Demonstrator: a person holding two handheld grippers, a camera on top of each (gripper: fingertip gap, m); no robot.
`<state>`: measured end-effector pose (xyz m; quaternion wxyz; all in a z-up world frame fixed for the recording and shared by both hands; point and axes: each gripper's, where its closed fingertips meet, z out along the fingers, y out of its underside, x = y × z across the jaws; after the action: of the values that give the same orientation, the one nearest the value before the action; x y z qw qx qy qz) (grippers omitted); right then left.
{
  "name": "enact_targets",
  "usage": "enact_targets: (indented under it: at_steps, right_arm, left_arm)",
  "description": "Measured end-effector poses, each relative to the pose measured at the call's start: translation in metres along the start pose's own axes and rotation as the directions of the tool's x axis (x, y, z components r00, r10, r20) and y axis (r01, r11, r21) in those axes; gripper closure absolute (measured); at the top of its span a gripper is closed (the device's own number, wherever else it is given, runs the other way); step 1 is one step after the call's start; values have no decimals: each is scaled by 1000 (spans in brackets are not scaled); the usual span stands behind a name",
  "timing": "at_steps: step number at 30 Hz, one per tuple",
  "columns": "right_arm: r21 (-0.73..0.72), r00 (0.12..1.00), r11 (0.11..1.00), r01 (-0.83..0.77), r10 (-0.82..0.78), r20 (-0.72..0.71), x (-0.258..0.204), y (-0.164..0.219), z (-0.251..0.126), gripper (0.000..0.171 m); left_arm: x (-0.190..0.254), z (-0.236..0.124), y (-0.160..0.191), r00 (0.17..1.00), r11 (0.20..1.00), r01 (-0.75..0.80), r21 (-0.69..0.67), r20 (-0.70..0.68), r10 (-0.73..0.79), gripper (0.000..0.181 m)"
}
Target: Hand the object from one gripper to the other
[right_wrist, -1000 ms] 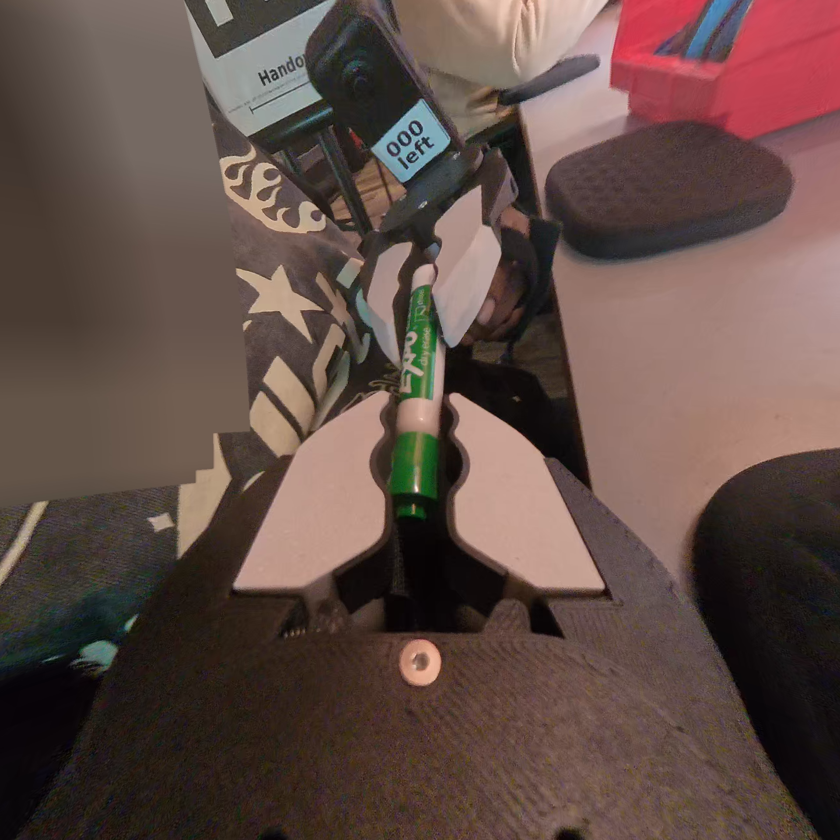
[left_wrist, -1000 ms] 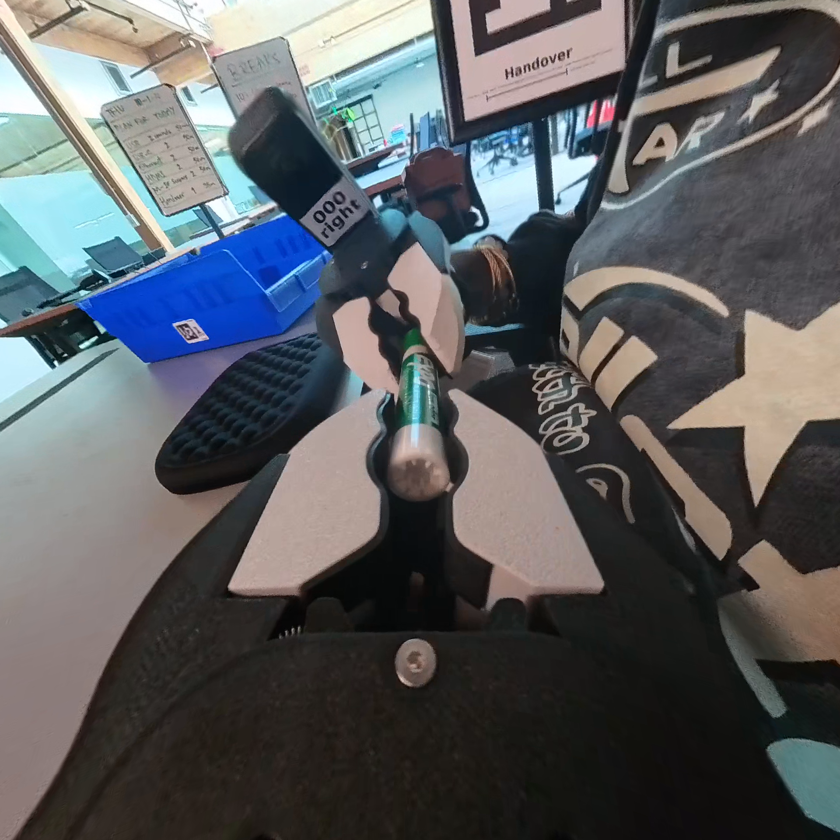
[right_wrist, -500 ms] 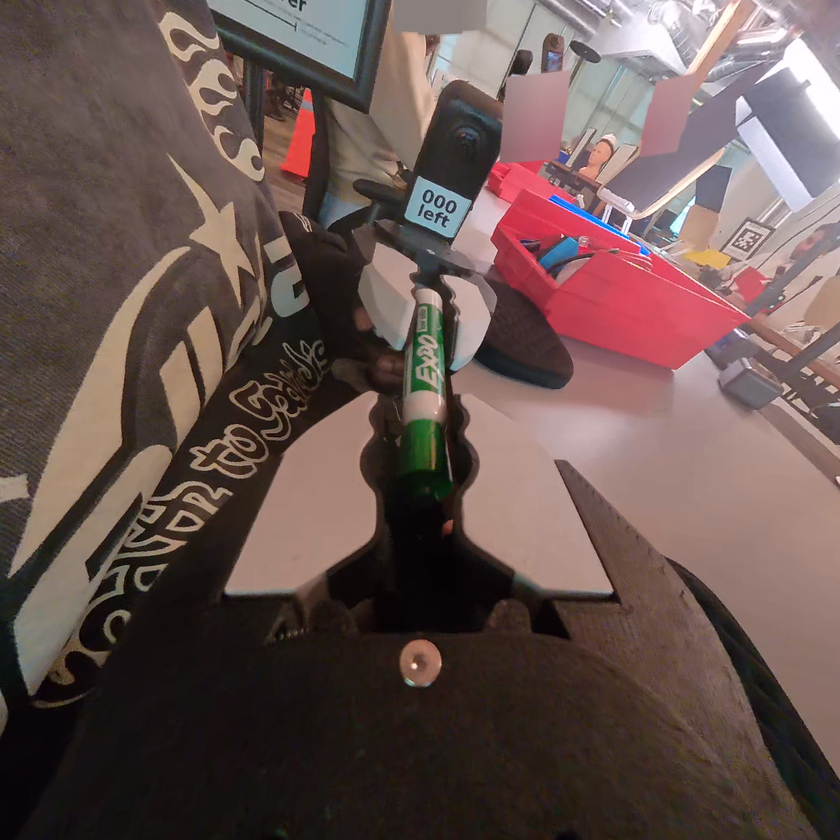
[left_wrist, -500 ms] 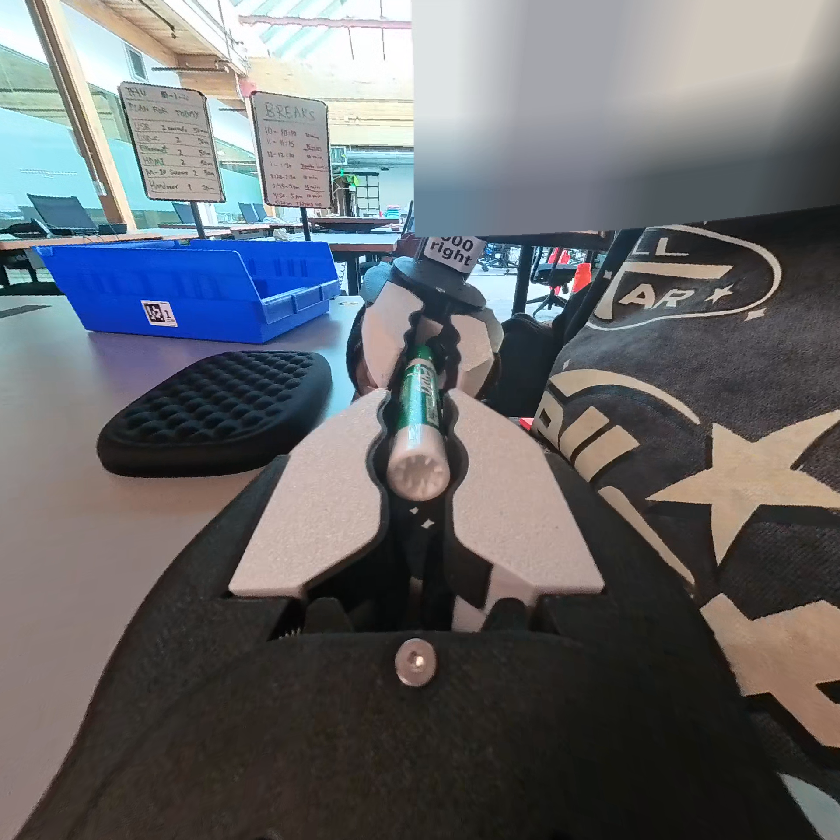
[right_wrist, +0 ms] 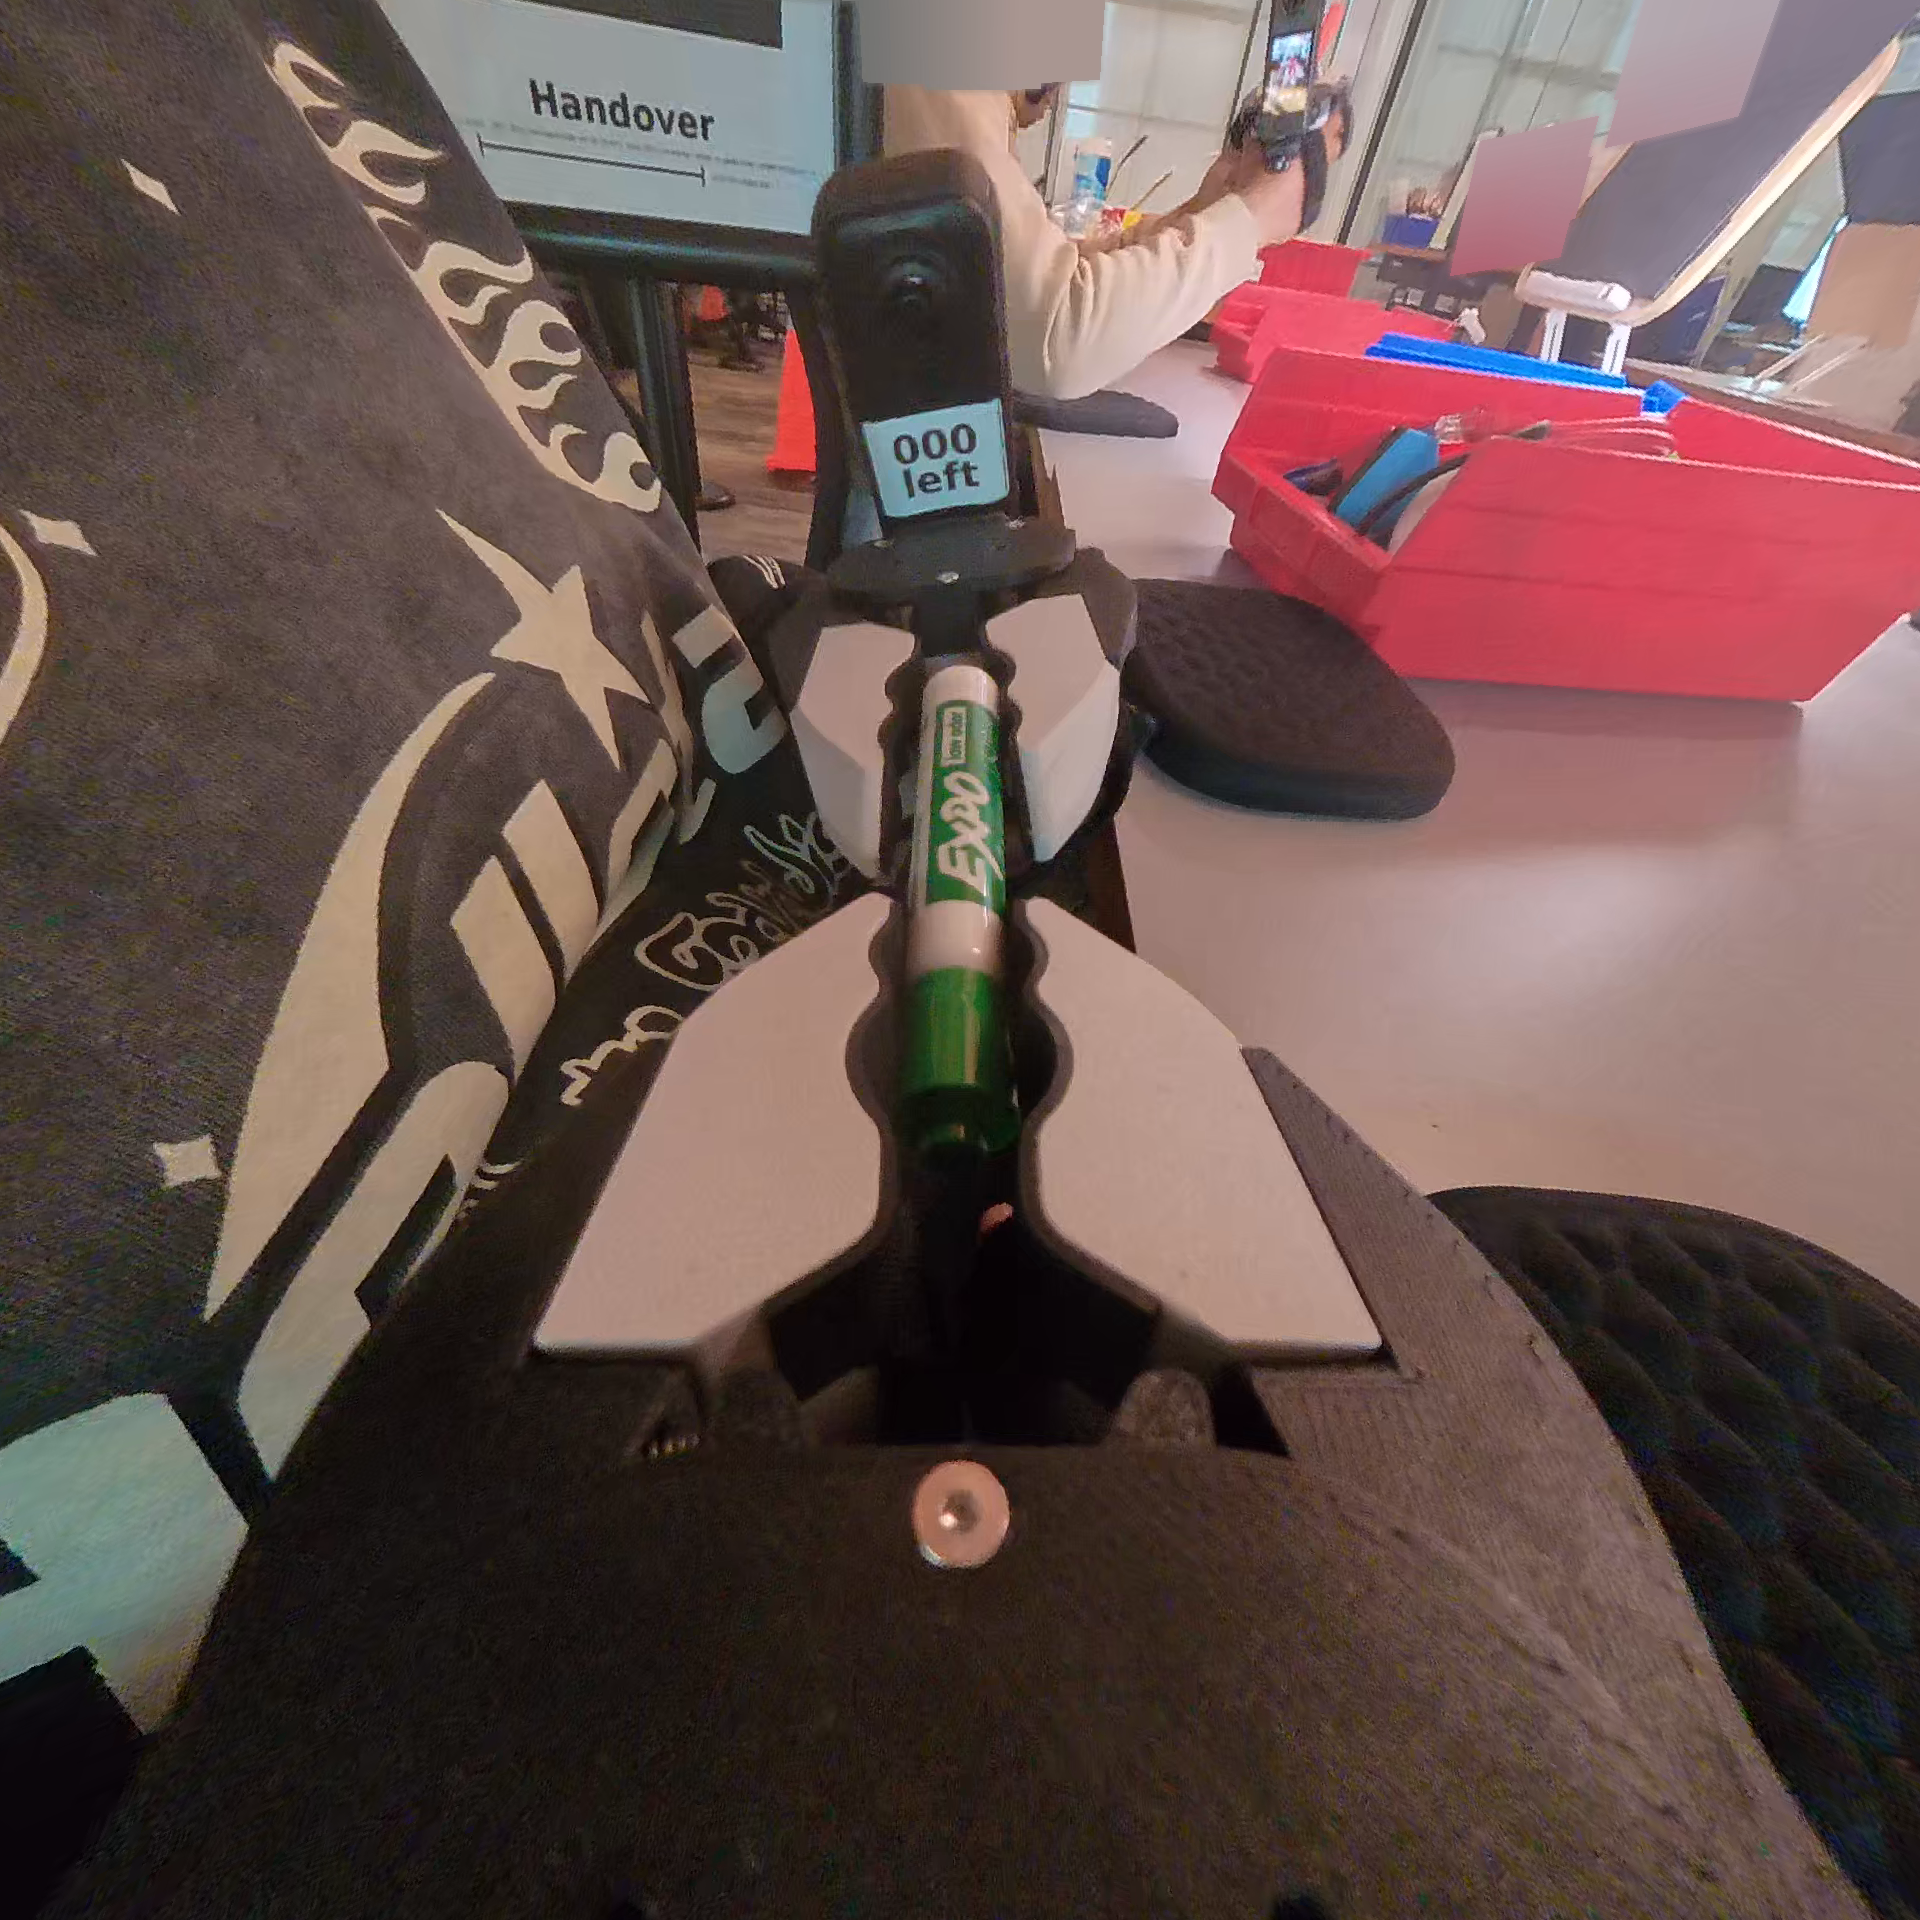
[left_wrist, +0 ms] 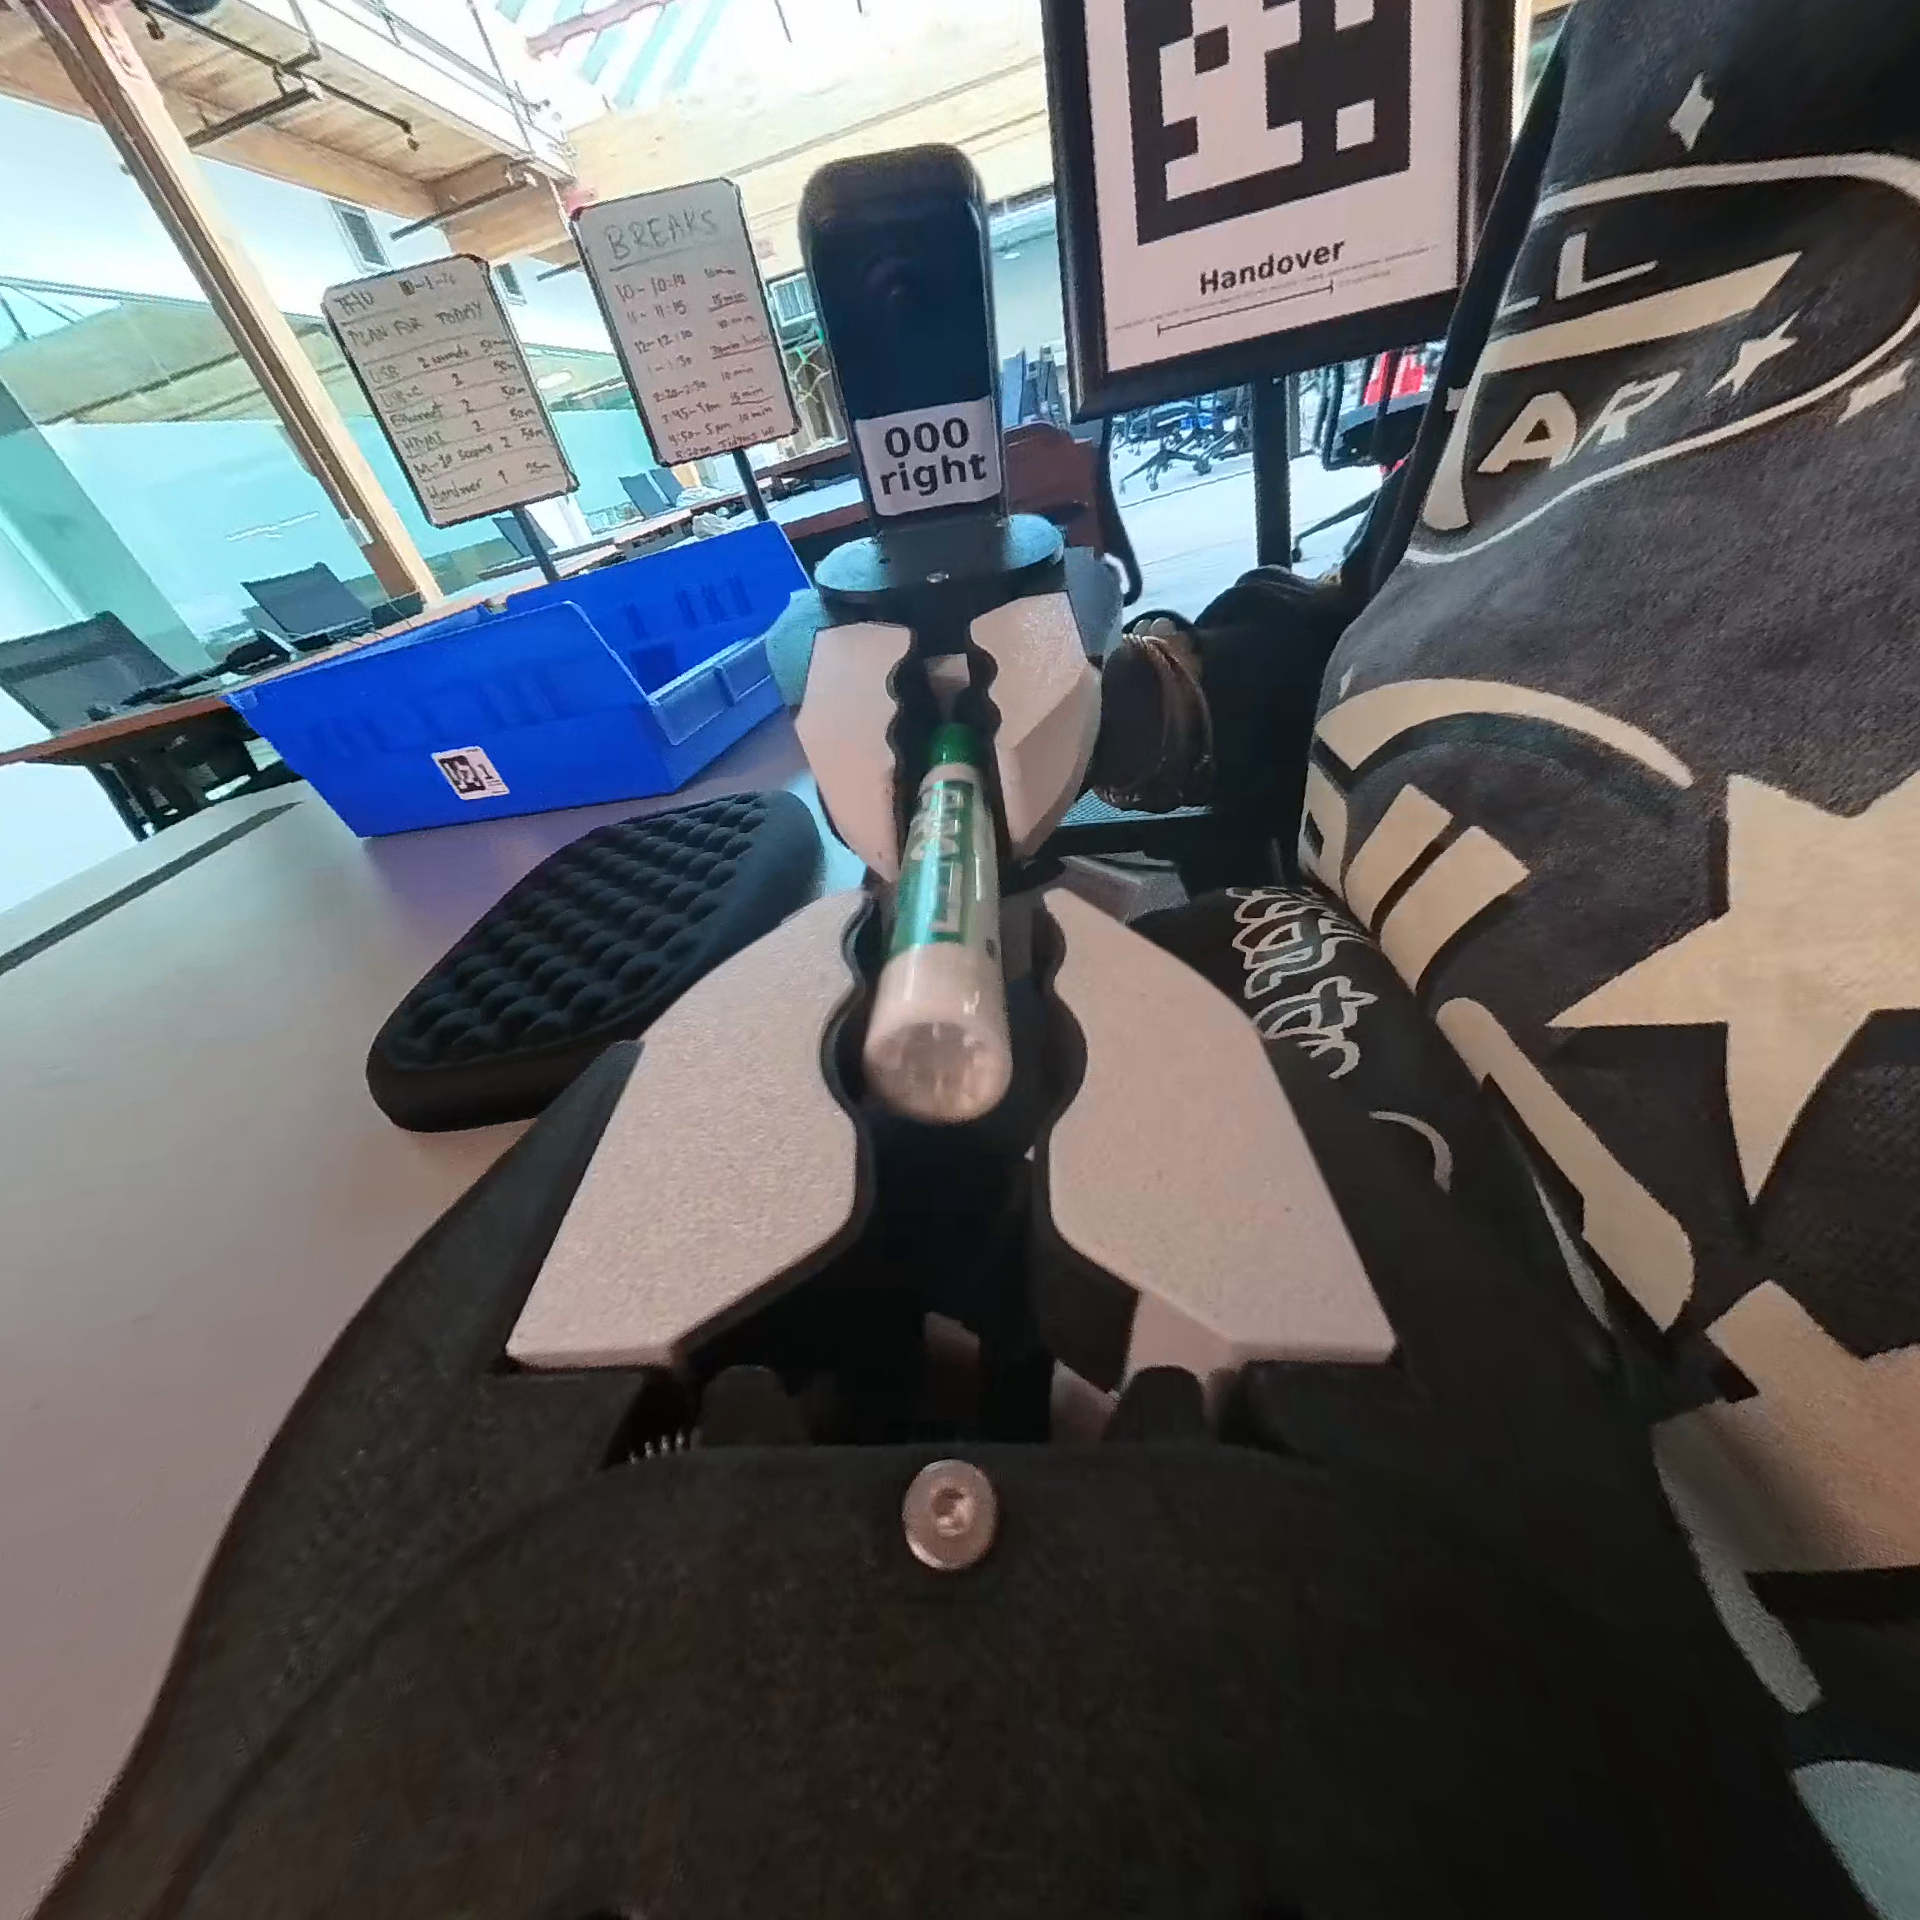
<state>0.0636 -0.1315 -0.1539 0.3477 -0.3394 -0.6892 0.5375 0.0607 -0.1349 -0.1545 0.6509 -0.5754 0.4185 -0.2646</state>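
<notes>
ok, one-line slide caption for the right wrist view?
Mid-handover: right gripper and left gripper hold opposite ends of a green marker.

The marker (left_wrist: 940, 925) has its capped end hidden between the right gripper (left_wrist: 948, 769) fingers in the left wrist view, and its flat end hidden inside the left gripper (right_wrist: 956, 748) in the right wrist view. The red bin (right_wrist: 1621, 561) is cut off by the right edge. The black pad (right_wrist: 1745, 1455) is partly hidden behind the right gripper body.

Open-plan workshop: parts bins (left_wrist: 540, 707), whiteboards (left_wrist: 447, 390).
</notes>
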Motion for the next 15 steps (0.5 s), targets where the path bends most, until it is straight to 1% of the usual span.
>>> enact_targets:
  at_steps: [3,6,8,10,15]
  right_arm:
    - [-30,1000,1000,-2,2,2,0,5,2,152]
    - [-25,1000,1000,-15,15,15,-2,4,2,152]
    - [-19,1000,1000,-18,18,17,-2,3,2,152]
    - [-26,1000,999,-18,18,19,-2,4,2,152]
    - [-4,1000,1000,3,-3,-2,1,3,3,151]
  left_arm:
    - [-1,-1,-2,1000,1000,8,12,-2,-8,155]
    - [2,0,1,1000,1000,7,-10,-20,-7,160]
    - [2,1,4,1000,1000,-6,-26,-13,6,158]
    - [2,1,4,1000,1000,-9,-25,-15,9,160]
    - [0,1,3,999,999,37,-19,-17,-37,161]
